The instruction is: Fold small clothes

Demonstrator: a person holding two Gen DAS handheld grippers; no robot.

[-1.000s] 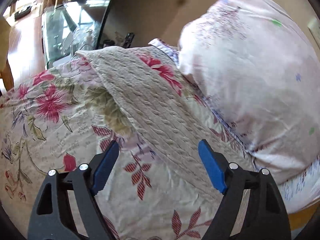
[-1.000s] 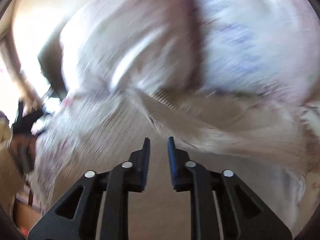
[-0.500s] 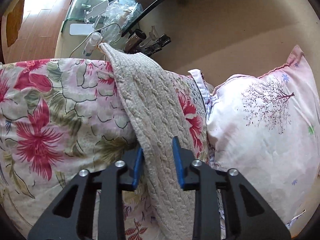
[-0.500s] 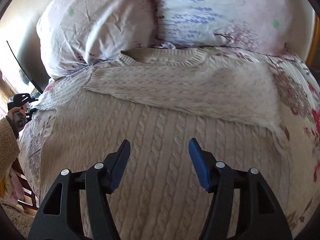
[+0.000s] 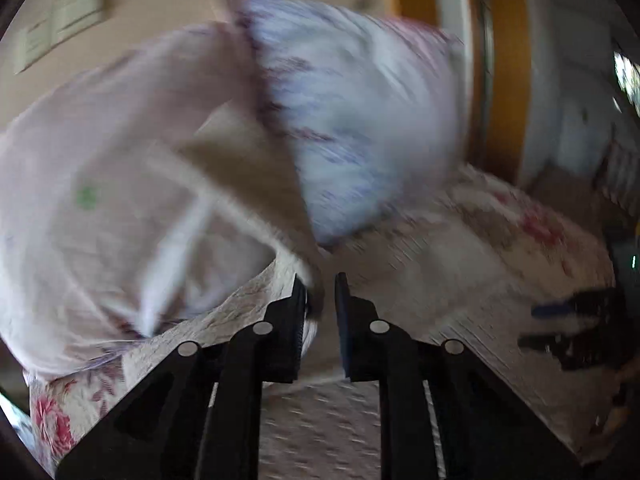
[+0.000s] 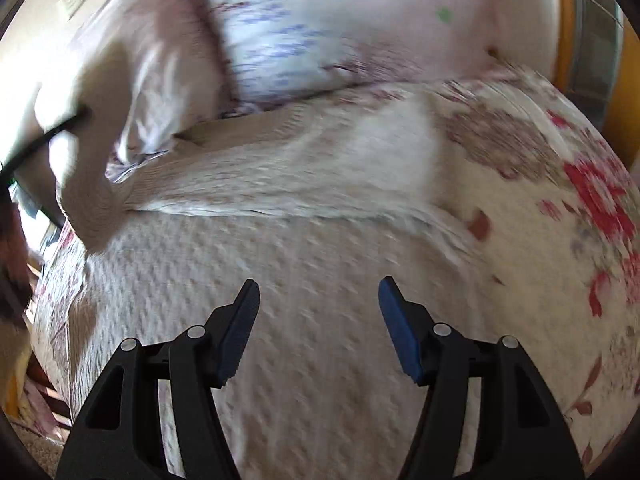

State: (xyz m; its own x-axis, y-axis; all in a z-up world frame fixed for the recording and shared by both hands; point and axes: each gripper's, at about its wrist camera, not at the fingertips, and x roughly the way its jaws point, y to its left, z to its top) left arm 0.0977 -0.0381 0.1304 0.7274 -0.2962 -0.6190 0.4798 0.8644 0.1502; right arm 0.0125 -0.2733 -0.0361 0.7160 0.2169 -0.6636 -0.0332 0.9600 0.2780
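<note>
A cream cable-knit sweater (image 6: 304, 280) lies spread on the floral bedspread (image 6: 560, 240), one sleeve folded across its chest. My right gripper (image 6: 318, 300) is open and empty, just above the sweater's body. My left gripper (image 5: 320, 292) is shut on the other sleeve (image 5: 248, 172), which rises blurred from its fingers; the same lifted sleeve (image 6: 86, 168) shows at the left of the right wrist view. The sweater's body (image 5: 320, 432) lies below the left gripper.
Two pale pink pillows (image 5: 360, 120) (image 6: 360, 20) stand against the wall at the head of the bed. An orange wooden frame (image 5: 504, 80) is at the right. The right gripper (image 5: 576, 332) shows dark and blurred in the left wrist view.
My left gripper closed on the sleeve and has swung with it from the bed's left side toward the pillows. My right gripper opened and moved lower over the sweater's body.
</note>
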